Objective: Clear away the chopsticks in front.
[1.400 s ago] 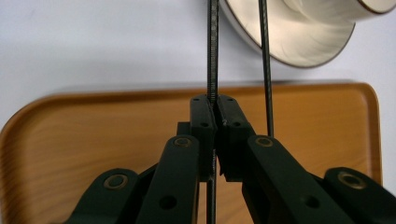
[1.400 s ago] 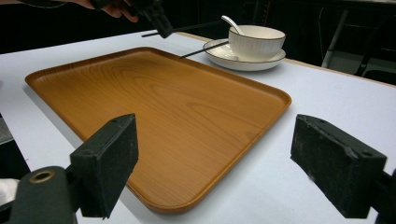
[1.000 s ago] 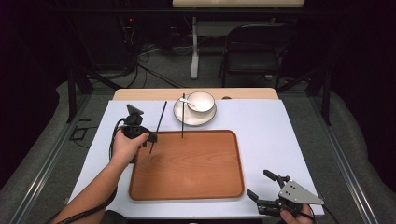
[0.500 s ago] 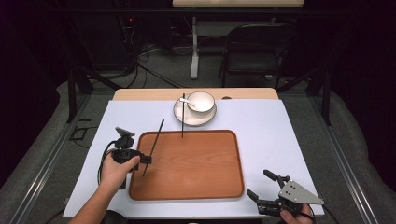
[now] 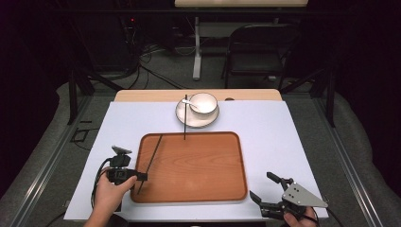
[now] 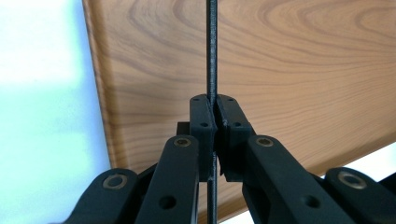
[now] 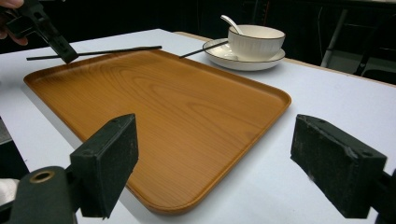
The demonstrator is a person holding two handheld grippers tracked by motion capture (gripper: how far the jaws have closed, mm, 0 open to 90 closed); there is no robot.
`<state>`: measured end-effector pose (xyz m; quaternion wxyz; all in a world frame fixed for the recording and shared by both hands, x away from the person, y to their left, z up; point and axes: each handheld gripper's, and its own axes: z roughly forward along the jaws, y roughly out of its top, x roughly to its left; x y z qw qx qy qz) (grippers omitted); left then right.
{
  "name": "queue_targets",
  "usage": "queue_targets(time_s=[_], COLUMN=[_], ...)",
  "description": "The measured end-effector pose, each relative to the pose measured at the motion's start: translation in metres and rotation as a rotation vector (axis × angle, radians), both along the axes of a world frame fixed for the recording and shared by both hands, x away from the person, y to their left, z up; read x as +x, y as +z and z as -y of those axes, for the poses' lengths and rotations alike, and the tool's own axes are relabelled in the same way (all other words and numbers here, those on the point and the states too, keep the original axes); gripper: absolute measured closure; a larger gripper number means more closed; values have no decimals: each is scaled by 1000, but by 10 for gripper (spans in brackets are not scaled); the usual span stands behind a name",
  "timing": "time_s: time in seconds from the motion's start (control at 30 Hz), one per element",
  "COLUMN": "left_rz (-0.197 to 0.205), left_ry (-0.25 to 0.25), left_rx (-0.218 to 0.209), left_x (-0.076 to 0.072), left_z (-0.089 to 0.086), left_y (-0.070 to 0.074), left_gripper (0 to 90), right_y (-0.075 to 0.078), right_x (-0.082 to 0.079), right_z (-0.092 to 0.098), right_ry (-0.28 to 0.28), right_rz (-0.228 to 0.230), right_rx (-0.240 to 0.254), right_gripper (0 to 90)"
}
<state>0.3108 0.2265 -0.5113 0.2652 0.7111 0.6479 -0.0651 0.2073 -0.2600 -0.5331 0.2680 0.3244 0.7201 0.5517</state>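
A white rectangular table (image 5: 293,142) carries one rounded wooden tray (image 5: 198,165) with smooth grain. Behind it, one white ceramic bowl (image 5: 204,103) with a spoon (image 5: 190,102) sits on one white plate (image 5: 182,116). Two thin black chopsticks: one (image 5: 185,118) leans from plate to tray, the other (image 5: 152,158) lies across the tray's left rim, clamped in the left gripper (image 5: 141,177). The right gripper (image 5: 265,191) gapes empty near the tray's right corner.
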Motion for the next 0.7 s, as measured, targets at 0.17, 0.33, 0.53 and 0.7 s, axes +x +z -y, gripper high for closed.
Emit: queue_targets(time_s=[0.17, 0.33, 0.53, 0.7], left_rz=[-6, -7, -11, -20], left_ry=[9, 18, 16, 11], left_rx=[39, 53, 51, 53], left_x=[-2, 1, 2, 2], left_z=[6, 10, 13, 13], left_y=[-4, -10, -14, -18], left_gripper=[858, 859, 856, 840], right_y=[0, 0, 0, 0], right_x=[0, 0, 0, 0], right_z=[0, 0, 0, 0], right_ry=[-1, 2, 2, 3], right_rz=[-3, 4, 2, 5], right_rx=[1, -1, 0, -1], right_gripper=[142, 142, 142, 142])
